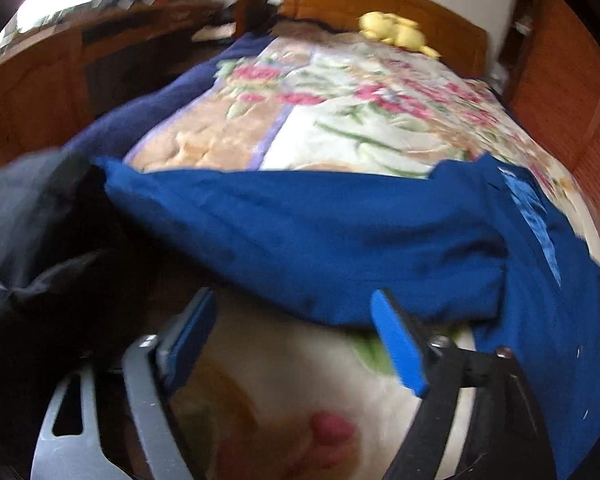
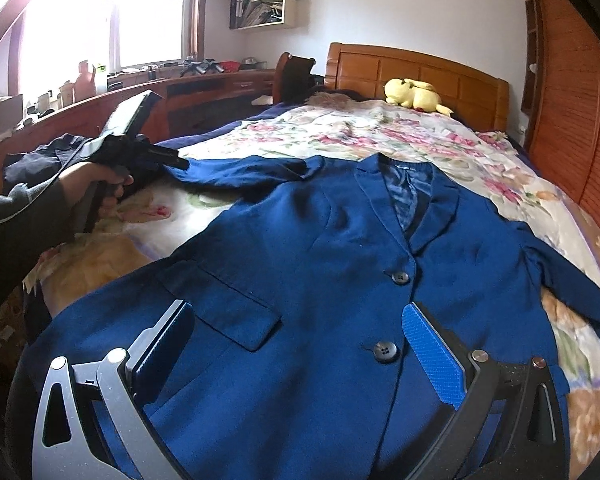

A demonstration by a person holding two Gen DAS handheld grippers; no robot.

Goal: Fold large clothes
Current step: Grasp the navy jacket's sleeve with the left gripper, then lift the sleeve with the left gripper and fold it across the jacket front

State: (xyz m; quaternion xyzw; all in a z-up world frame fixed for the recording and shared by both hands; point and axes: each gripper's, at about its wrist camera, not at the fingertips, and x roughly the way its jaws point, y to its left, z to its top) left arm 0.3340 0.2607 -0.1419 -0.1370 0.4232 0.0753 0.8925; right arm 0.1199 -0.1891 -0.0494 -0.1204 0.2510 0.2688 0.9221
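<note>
One blue jacket lies front-up on the bed, spread over the floral blanket — collar toward the wooden headboard, hem toward the foot. Two dark buttons run down its front, a flap pocket sits beside them, and one sleeve stretches sideways from the jacket toward the bed's window side. The left gripper hangs just above that sleeve's lower edge, its fingers spread, with nothing pinched between them. The right gripper hovers over the jacket's lower front near the bottom button — fingers wide apart, clasping nothing. Beyond the jacket, a yellow plush toy rests against the headboard. A dark garment lies bunched at the sleeve's cuff end.
</note>
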